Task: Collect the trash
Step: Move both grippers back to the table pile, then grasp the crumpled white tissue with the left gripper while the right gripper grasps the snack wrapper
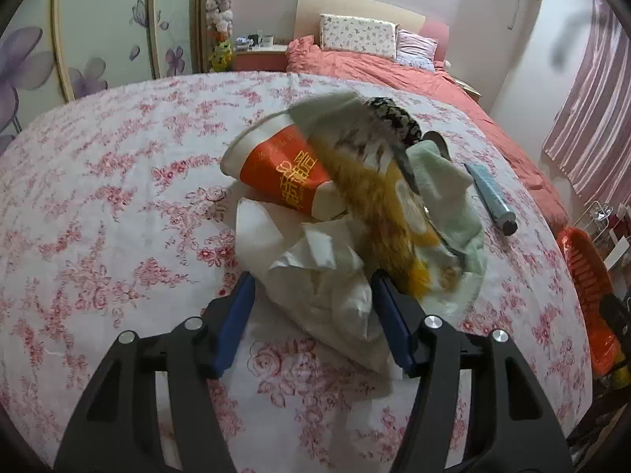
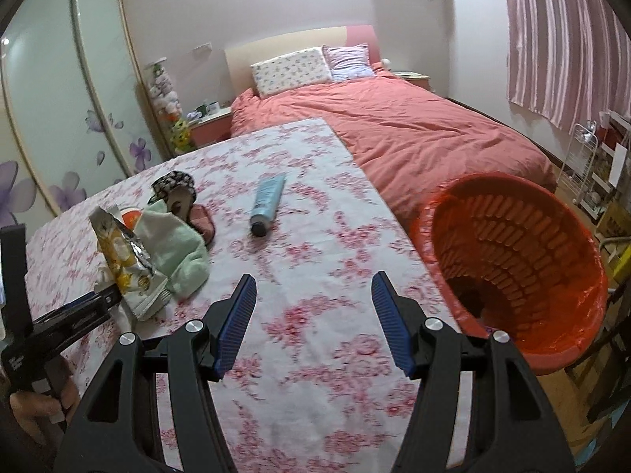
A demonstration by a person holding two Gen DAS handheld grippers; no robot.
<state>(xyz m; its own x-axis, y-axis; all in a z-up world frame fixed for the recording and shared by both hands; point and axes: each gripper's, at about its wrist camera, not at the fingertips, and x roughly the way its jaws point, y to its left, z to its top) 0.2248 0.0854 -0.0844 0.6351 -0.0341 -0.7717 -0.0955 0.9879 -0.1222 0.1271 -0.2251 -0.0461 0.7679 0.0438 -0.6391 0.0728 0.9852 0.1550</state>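
Note:
A pile of trash lies on the floral tablecloth [image 1: 98, 197]: a crumpled white tissue [image 1: 315, 287], an orange paper cup [image 1: 284, 173] on its side, a yellow snack wrapper [image 1: 378, 213] and a green cloth [image 1: 445, 193]. My left gripper [image 1: 311, 307] is open with its blue pads on either side of the tissue. My right gripper [image 2: 311, 307] is open and empty above the cloth. In the right wrist view the wrapper [image 2: 126, 252], the green cloth [image 2: 173, 244] and the left gripper's fingers [image 2: 79, 307] show at left. An orange waste basket [image 2: 512, 256] stands beside the table's right edge.
A blue tube [image 2: 266, 201] lies mid-table, also in the left wrist view [image 1: 491, 197]. A patterned black item [image 2: 175, 187] sits behind the pile. A bed with a coral quilt [image 2: 414, 126] lies beyond the table. A wire rack [image 2: 591, 165] stands at right.

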